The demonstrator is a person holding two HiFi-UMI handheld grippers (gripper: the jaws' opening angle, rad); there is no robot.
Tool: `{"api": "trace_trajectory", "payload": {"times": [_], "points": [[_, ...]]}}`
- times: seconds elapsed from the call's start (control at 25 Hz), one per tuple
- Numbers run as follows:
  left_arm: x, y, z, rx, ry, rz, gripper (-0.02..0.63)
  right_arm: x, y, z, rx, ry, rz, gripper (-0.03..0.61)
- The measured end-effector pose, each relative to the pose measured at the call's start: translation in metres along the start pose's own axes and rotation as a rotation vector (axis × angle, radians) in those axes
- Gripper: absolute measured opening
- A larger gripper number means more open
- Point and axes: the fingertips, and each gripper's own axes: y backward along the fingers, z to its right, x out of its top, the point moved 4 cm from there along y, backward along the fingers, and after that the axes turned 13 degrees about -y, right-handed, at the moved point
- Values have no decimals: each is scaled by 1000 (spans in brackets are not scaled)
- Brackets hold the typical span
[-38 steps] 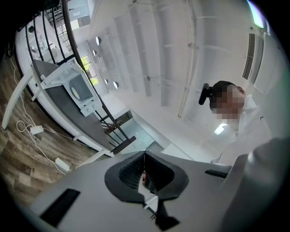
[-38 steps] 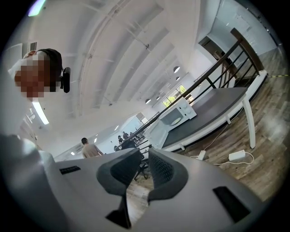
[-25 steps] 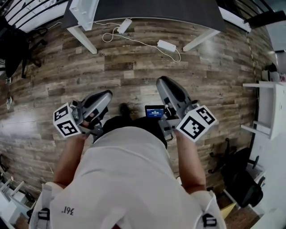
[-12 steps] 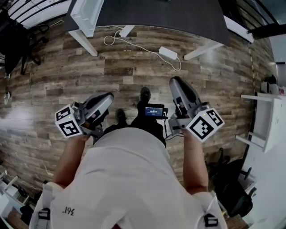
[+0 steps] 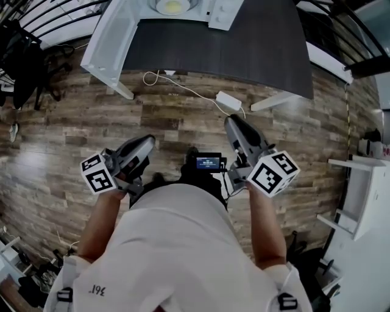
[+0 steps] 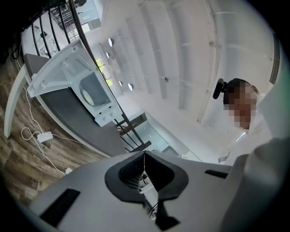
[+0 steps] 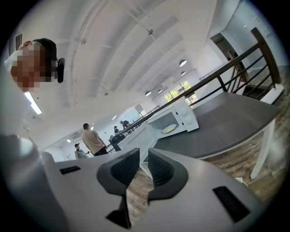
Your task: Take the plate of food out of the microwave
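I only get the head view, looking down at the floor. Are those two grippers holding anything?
Observer: No. The left gripper has its jaws pressed together, empty.
Visitor: And the right one?
Observer: The right gripper has a narrow gap between its jaws, nothing in it.
Visitor: Is anyone else around?
Observer: Yes, people stand beyond the open microwave.

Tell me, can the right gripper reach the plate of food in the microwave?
Probably not yet. The microwave door stands open and the plate of food lies unblocked, but the right gripper hangs close to the person, with wooden floor between.
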Motion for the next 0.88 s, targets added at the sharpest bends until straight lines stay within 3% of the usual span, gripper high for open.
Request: {"api": "trace_trajectory", "payload": {"times": [0.24,0.44,0.64,0.88], "points": [[9,-44,-12,54,-5,13,6,32,-11,30,12,16,-36,58],[12,-67,-37,187,-25,25,6,41,-24,56,5,-17,-63,58],[23,-83,-79,292,-85,-21,8,37,-64,70,-26,-103,-81,58],[65,-115,-139,251,-92,-20,8,44,-132,75,-53,-142,-70,58]]}}
